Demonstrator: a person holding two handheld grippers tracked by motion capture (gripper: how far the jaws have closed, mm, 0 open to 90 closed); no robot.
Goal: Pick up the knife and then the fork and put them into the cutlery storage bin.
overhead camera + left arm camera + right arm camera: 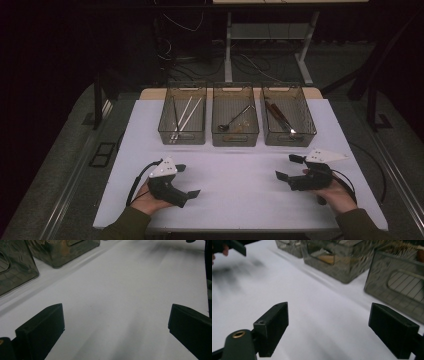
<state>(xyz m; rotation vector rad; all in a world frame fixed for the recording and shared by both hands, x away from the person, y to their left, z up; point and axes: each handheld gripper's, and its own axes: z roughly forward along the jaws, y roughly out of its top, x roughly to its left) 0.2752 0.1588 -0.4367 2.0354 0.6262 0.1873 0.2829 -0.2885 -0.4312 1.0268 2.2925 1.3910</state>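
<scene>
Both grippers rest low over the white tabletop (240, 170), each held in a hand near the person's edge. The left gripper (190, 181) has its jaws spread wide with nothing between them; in the left gripper view only bare tabletop lies in the gap between the two black jaws. The right gripper (289, 167) is likewise released, its jaws standing well apart over bare white surface with nothing clasped.

Ahead of both sets of jaws, well apart from them, three clear mesh-patterned bins stand in a row at the far side. The left bin (183, 135) holds pale chopsticks (186, 116) leaning along its length. The middle bin (235, 136) holds a metal spoon (234, 121) lying slantwise, bowl end toward the person. The right bin (289, 134) holds dark, slim utensils (278, 116); they look like a knife or fork, though the dim view makes that unsure.

In the right gripper view, the middle bin sits beyond the gap between the jaws and the right bin lies just past the right-hand jaw.
</scene>
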